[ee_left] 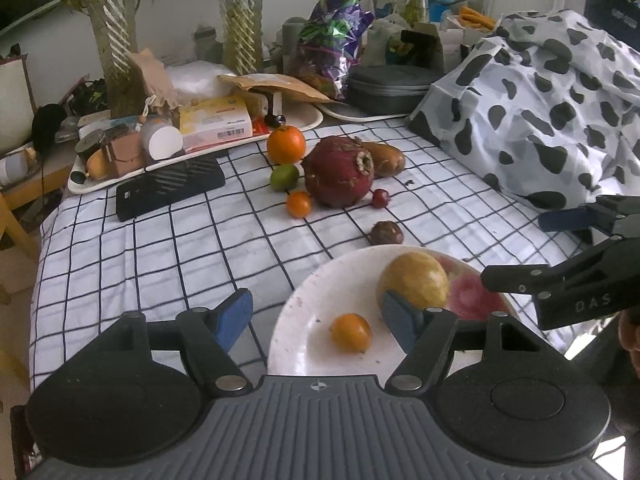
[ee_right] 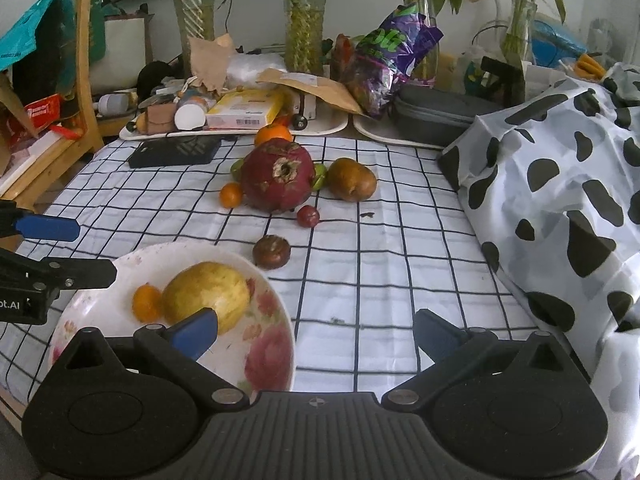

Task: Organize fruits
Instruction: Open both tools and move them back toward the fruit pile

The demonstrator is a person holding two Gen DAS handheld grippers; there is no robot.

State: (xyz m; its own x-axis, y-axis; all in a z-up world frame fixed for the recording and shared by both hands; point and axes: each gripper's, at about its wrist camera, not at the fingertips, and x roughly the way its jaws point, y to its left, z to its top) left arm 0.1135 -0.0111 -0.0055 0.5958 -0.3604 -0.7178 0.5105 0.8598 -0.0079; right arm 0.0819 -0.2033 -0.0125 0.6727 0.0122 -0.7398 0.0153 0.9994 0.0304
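Note:
A white floral plate (ee_left: 304, 312) (ee_right: 264, 344) holds a yellow fruit (ee_left: 414, 280) (ee_right: 208, 294) and a small orange fruit (ee_left: 351, 332) (ee_right: 146, 302). On the checked cloth lie a dark passion fruit (ee_left: 386, 233) (ee_right: 272, 252), a big red pomegranate (ee_left: 338, 172) (ee_right: 276, 174), a brown pear (ee_left: 386, 158) (ee_right: 352, 179), an orange (ee_left: 286, 144) (ee_right: 273, 134), a green lime (ee_left: 284, 177), a small orange fruit (ee_left: 299, 204) (ee_right: 231, 195) and a small red fruit (ee_left: 381, 198) (ee_right: 308, 216). My left gripper (ee_left: 318, 318) is open over the plate's left edge. My right gripper (ee_right: 316, 330) is open and empty beside the plate.
Trays (ee_left: 192, 152) of boxes and jars, a black device (ee_left: 170, 186), a grey case (ee_right: 436, 114) and plant vases (ee_right: 302, 36) line the far side. A cow-print cloth (ee_right: 560, 200) is heaped at the right. A wooden chair (ee_right: 82, 92) stands at the left.

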